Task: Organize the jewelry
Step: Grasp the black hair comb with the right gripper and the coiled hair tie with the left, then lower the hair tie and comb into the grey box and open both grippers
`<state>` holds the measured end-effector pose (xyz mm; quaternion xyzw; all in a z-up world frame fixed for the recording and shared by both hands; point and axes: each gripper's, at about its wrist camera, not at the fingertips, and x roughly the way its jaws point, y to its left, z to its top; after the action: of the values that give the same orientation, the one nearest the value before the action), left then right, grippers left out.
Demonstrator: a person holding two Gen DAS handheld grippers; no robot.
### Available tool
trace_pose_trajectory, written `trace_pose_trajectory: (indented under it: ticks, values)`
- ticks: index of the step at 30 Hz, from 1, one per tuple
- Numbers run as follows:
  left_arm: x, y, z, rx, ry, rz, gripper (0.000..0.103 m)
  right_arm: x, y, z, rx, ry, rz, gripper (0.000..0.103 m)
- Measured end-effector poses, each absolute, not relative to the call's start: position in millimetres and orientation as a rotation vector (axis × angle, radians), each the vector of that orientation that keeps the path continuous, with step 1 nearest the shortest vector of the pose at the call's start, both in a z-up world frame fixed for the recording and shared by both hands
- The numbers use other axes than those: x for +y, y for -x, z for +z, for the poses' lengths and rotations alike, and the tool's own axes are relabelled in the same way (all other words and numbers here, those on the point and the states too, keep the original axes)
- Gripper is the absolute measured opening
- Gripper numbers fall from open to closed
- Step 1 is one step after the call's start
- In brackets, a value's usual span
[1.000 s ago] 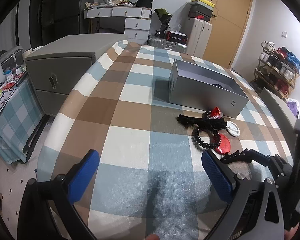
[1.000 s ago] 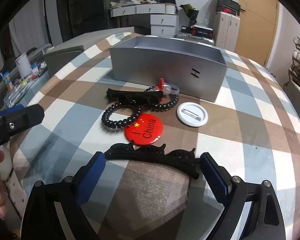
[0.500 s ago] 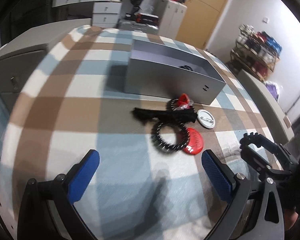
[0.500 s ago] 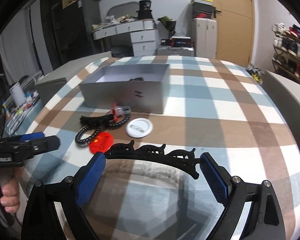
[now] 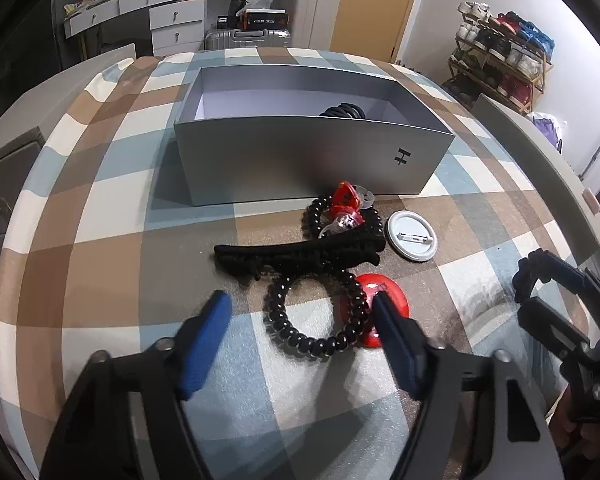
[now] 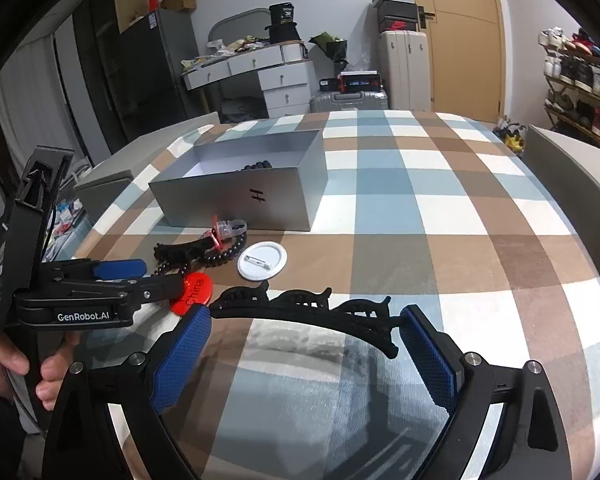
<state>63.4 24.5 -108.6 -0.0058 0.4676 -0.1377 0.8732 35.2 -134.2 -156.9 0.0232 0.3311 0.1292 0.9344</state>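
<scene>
left gripper (image 5: 302, 312) is spread wide and sits low over the checked tablecloth (image 5: 112, 240), its blue pads either side of the black spiral hair tie (image 5: 314, 316), not touching it as far as i can see. the right-hand pad is over the edge of the red badge (image 5: 384, 294), which lies partly under the hair tie at about its 3 o'clock.

at 12 o'clock from the hair tie and touching it is a long black hair clip (image 5: 300, 256). past that there's a black bead bracelet (image 5: 342, 220) with a red and clear plastic clip (image 5: 346, 204) on top. the white badge (image 5: 412, 236), pin side up, is at 3 o'clock from the bracelet, just beside it.

the open grey box (image 5: 312, 160) is at 12 o'clock behind the whole pile, with something black and coiled (image 5: 342, 112) already inside near its front wall.

right gripper (image 6: 304, 340) has its fingers fairly wide apart, with a black headband (image 6: 308, 308) with little cat shapes spanning between the blue pads, held up above the cloth. its left end touches the left pad; i can't tell if the right end really touches the other pad, so the grip is unclear.

from the right camera the left gripper is at 9 o'clock, near the red badge.
</scene>
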Motion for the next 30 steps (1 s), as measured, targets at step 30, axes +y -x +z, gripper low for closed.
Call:
trace_pose_trajectory:
  ticks: [30]
  values:
    - [41, -29, -58, 0.842, 0.021, -0.22, 0.03, -119, -40, -116, 0.6, -0.073, 0.333, 0.096]
